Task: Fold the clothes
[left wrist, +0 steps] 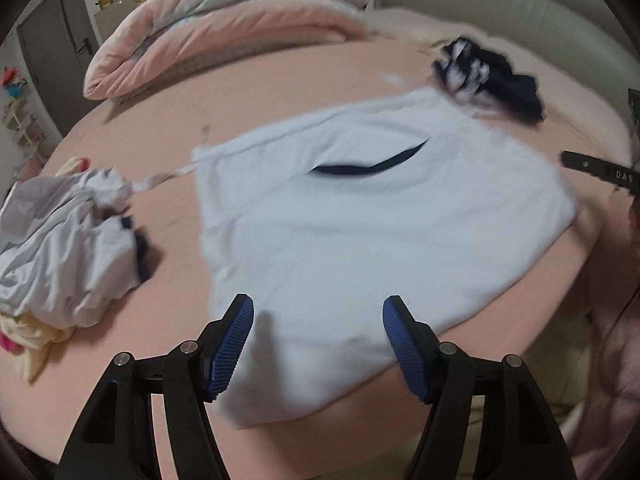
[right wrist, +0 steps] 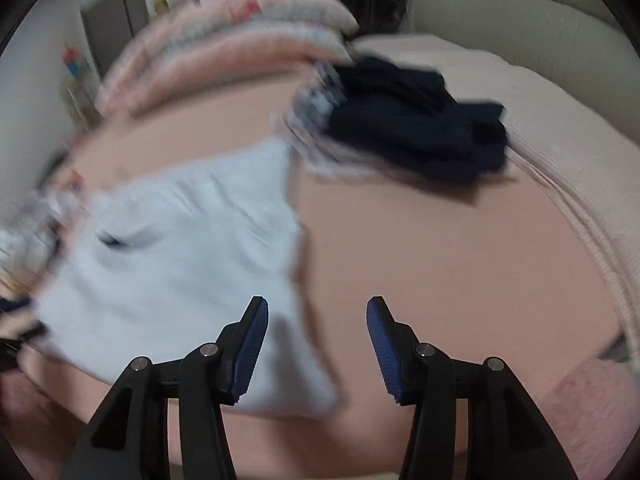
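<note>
A pale blue shirt [left wrist: 360,220] with a dark collar band [left wrist: 368,164] lies spread flat on the pink bed sheet [left wrist: 168,112]. My left gripper [left wrist: 319,304] hovers open above the shirt's near hem, with cloth under the gap but no pad pressing on it. In the right wrist view, which is blurred, the same shirt [right wrist: 180,248] fills the left half. My right gripper [right wrist: 317,304] stands open over the shirt's near right corner; its left finger [right wrist: 250,344] is above the cloth and its right finger [right wrist: 386,348] is above bare sheet.
A crumpled heap of pale and yellow clothes [left wrist: 68,248] lies at the left. A dark navy stack [right wrist: 416,132] sits beyond the shirt's far right corner. A folded pink quilt [left wrist: 224,28] and a beige padded headboard [left wrist: 500,4] close off the back.
</note>
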